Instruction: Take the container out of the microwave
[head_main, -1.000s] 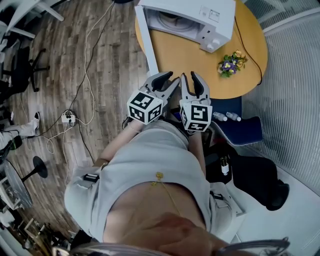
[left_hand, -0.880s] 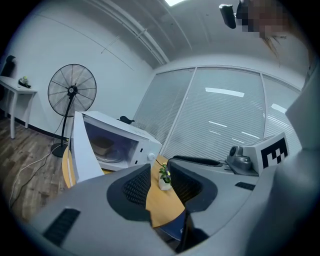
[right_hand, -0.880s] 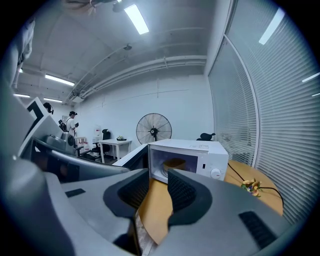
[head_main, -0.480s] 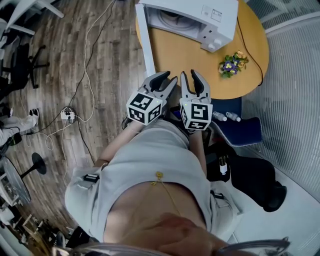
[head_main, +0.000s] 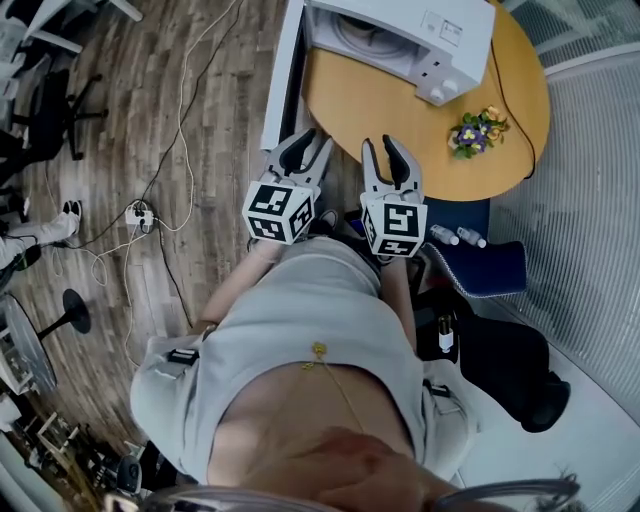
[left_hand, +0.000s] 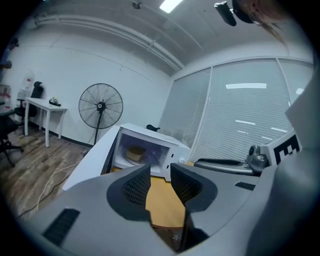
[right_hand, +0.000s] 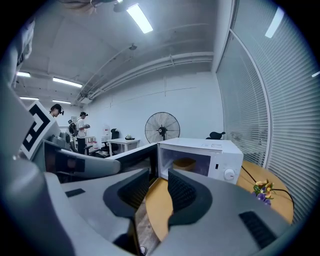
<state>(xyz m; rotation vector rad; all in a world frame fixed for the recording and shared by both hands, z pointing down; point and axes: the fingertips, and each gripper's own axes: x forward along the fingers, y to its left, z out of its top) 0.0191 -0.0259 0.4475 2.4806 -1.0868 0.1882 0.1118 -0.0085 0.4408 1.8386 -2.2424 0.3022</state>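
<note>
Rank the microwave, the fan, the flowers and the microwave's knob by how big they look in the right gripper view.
1. microwave
2. fan, which looks smaller only because it stands far back
3. flowers
4. knob

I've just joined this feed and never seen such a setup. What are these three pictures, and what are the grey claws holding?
No robot here: a person holds a two-jaw gripper in each hand. One picture looks down from the person's head; the other two ride on the grippers and look along their jaws. The left gripper and right gripper are both open and empty. Ahead, a white microwave stands on a round wooden table, its door open, a container inside. Flowers lie on the table too.
</note>
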